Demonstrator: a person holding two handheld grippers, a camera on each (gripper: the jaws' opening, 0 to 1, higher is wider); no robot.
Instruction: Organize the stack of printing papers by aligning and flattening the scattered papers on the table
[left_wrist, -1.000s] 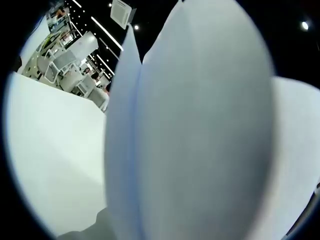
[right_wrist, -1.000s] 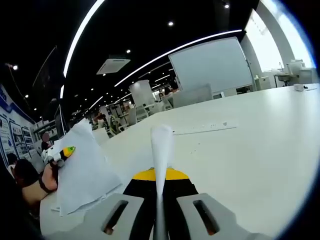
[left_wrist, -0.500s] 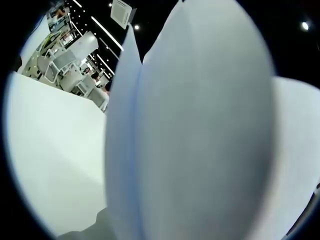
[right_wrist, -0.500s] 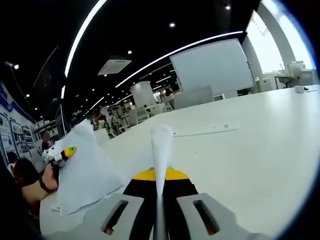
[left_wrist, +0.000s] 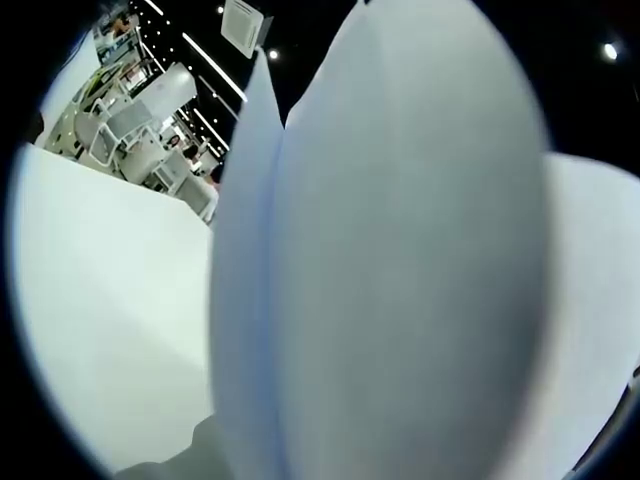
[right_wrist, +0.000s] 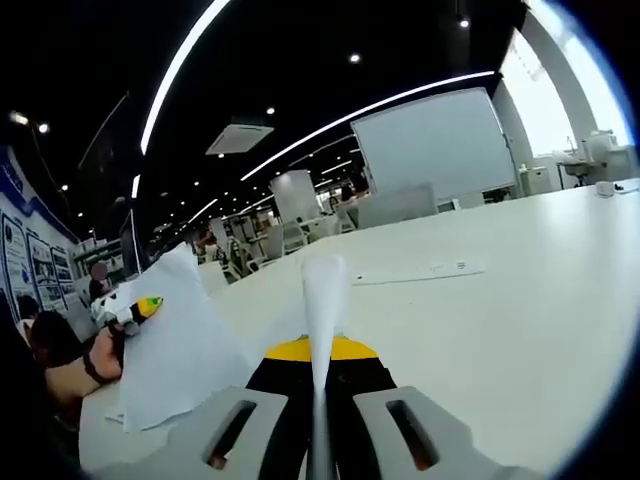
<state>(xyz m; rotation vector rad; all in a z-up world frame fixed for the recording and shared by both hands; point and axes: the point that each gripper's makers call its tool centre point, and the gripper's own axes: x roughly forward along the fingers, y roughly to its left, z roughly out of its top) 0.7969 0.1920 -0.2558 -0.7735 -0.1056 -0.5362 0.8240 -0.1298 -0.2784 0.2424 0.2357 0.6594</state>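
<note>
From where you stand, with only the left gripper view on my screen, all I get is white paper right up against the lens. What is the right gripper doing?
Observer: The right gripper has its jaws shut on a sheet of paper seen edge-on, standing up between them.
Operator: Is the left gripper visible from that side?
Observer: Yes, at the left of the right gripper view: the left gripper, with a yellow and green tip, sits at the edge of a bunch of white sheets.
Operator: Who is holding it?
Observer: A hand with a dark band at the wrist.
Operator: And the table past the paper?
Observer: The white table has a long flat strip lying on it, further back.
</note>
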